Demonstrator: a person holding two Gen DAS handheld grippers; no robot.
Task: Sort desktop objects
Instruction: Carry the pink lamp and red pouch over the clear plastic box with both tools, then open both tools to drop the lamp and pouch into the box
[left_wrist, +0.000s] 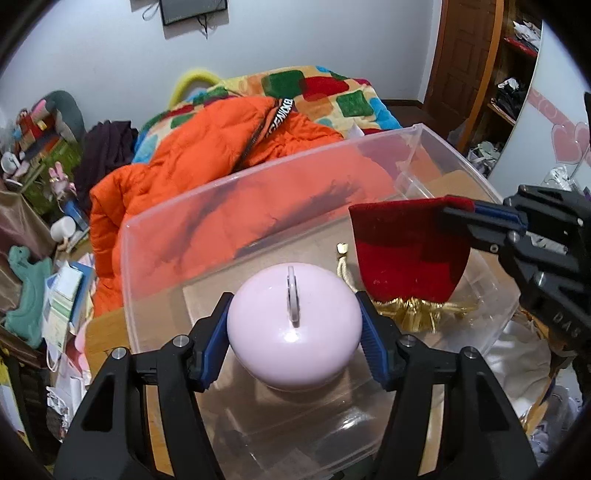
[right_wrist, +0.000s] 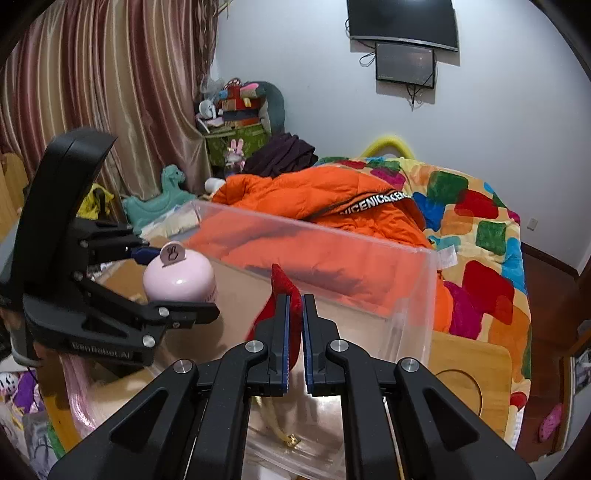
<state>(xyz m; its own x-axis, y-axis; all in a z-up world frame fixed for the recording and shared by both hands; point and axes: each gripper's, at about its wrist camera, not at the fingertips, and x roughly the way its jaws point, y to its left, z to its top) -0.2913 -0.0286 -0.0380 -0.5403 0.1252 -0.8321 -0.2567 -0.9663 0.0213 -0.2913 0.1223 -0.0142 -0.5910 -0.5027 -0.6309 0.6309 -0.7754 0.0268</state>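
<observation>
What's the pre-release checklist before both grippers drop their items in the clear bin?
1. Left gripper clamped on pink round container: ok.
2. Right gripper pinching red velvet pouch: ok, only by its top edge.
3. Both items over the clear bin opening: ok.
4. Bin floor under the container free: cannot tell, container hides it.
5. Pouch's gold cord inside the bin: ok.
6. Grippers apart from each other: ok.
</observation>
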